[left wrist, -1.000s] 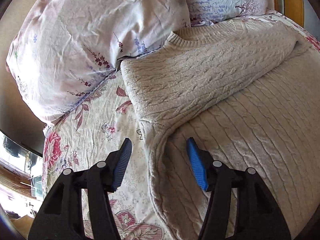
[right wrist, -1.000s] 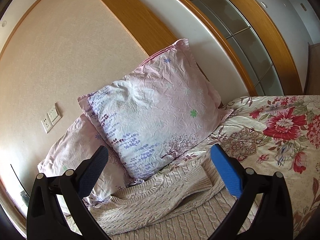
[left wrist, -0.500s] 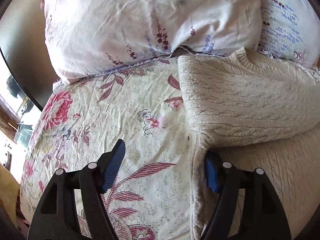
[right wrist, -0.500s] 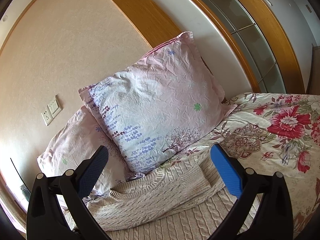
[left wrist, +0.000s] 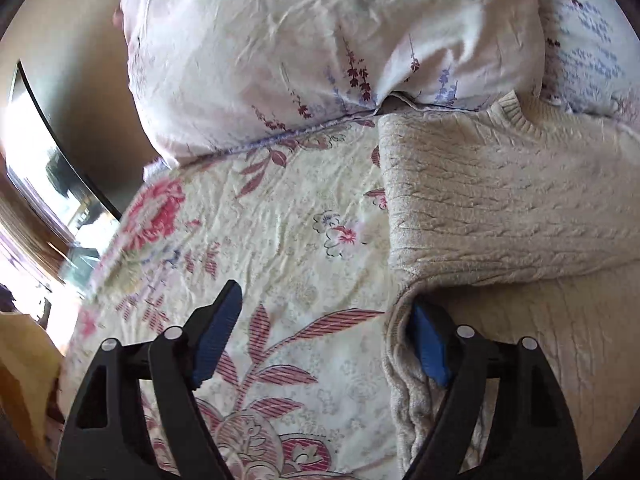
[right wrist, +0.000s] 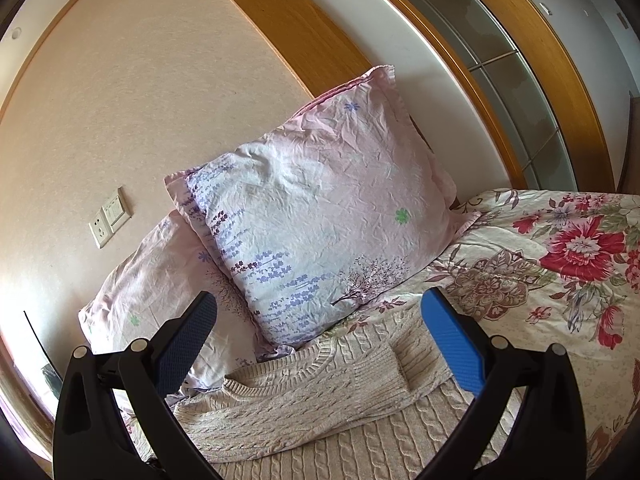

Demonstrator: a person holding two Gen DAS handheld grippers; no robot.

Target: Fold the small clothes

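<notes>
Sweater [left wrist: 500, 208] of chunky cream cable knit lies folded on a wrinkled floral bed [left wrist: 280, 240] below crinkled pillows [right wrist: 320, 216]; left tool [left wrist: 324, 332] opening beside its edge, right tool [right wrist: 320, 332] open, empty.

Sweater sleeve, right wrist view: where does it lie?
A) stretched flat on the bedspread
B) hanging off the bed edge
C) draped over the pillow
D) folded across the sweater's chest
D: the sleeve lies across the cable-knit sweater, cuff just below the collar.
</notes>
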